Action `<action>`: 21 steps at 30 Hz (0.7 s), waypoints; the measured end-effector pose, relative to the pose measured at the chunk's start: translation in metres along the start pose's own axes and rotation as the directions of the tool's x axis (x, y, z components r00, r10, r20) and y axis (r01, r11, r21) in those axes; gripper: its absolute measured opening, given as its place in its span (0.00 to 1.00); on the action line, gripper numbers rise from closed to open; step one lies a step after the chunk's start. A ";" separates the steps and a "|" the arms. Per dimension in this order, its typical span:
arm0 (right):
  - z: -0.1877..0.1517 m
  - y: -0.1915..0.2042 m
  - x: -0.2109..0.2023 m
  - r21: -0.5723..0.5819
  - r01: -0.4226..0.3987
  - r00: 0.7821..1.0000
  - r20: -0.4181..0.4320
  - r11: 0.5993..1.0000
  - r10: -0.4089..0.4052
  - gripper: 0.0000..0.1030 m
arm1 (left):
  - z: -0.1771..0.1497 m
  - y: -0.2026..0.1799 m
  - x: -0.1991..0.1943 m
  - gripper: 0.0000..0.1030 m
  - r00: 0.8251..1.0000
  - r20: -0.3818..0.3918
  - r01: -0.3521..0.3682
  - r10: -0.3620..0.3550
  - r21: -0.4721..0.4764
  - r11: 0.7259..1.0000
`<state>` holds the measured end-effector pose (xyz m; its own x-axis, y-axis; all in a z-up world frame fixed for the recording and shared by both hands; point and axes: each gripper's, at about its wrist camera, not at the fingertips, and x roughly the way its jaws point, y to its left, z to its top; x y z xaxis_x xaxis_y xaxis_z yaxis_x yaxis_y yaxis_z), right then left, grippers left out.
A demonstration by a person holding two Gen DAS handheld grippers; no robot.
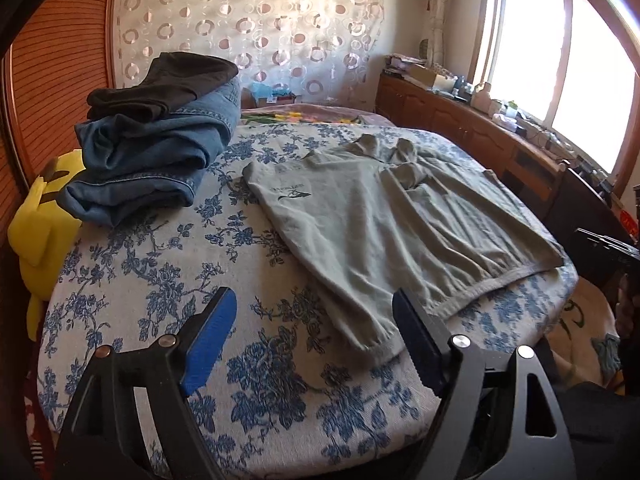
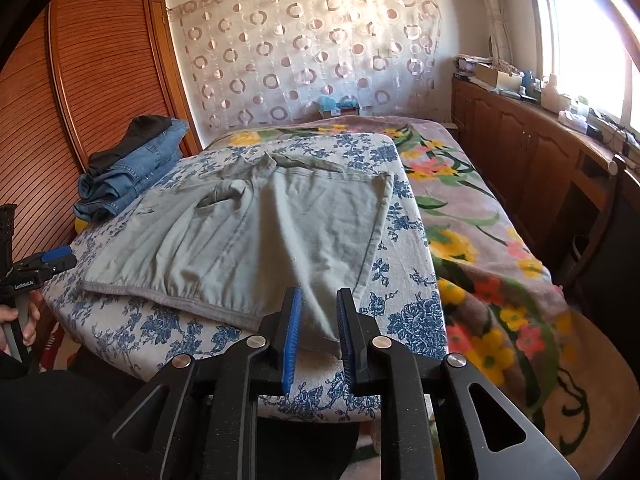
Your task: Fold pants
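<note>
While the right tongs [image 2: 316, 336] sit nearest the lens with their blue pads drawn narrow around the near corner of the grey pants [image 2: 280, 236], that corner rises off the surface in a small peak, which suggests a grip taken to lift and carry the fabric over for a fold; whether the pads fully clamp the cloth cannot be told with certainty, but the fabric runs up between them. Held lower and to the side, the left tongs [image 1: 314, 344] stand wide apart with nothing between the pads, poised just beside the near hem of the pants [image 1: 384, 224], probably to take a second corner so both edges travel together. Beyond the tongs, the pants lie spread flat on the blue floral worktop [image 1: 152, 280], waistband and drawstring end toward the far side, hem edge toward the operator; this layout keeps the fold line across the worktop. At the far left corner of the worktop, a stack of folded jeans [image 1: 160, 160] with a black garment [image 1: 164, 80] on top is kept well apart from the working area. Farthest back, a patterned curtain [image 2: 312, 44] covers the wall.
</note>
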<state>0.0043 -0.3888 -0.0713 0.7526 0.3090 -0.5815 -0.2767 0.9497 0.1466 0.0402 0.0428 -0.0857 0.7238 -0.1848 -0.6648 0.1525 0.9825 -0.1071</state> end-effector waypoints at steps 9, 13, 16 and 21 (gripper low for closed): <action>0.001 -0.003 0.024 0.038 0.013 0.999 -0.035 0.999 -0.012 0.29 | -0.006 -0.003 0.020 0.79 0.998 -0.053 -0.021 0.021 0.011 1.000; -0.001 -0.007 0.030 0.055 0.015 0.998 -0.058 0.998 -0.011 0.31 | -0.010 -0.003 0.026 0.79 0.996 -0.077 -0.032 0.033 0.016 0.999; -0.003 -0.008 0.037 0.061 0.026 0.996 -0.085 0.998 -0.021 0.32 | -0.012 -0.003 0.029 0.79 0.995 -0.087 -0.043 0.044 0.020 0.999; -0.004 -0.009 0.047 0.061 0.042 0.993 -0.116 0.997 -0.034 0.32 | -0.014 0.000 0.035 0.79 0.992 -0.116 -0.054 0.055 0.016 0.998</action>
<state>0.0392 -0.3828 -0.1033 0.6875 0.2683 -0.6748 -0.2083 0.9630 0.1707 0.0563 0.0369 -0.1189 0.6485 -0.1261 -0.7507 0.1240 0.9905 -0.0593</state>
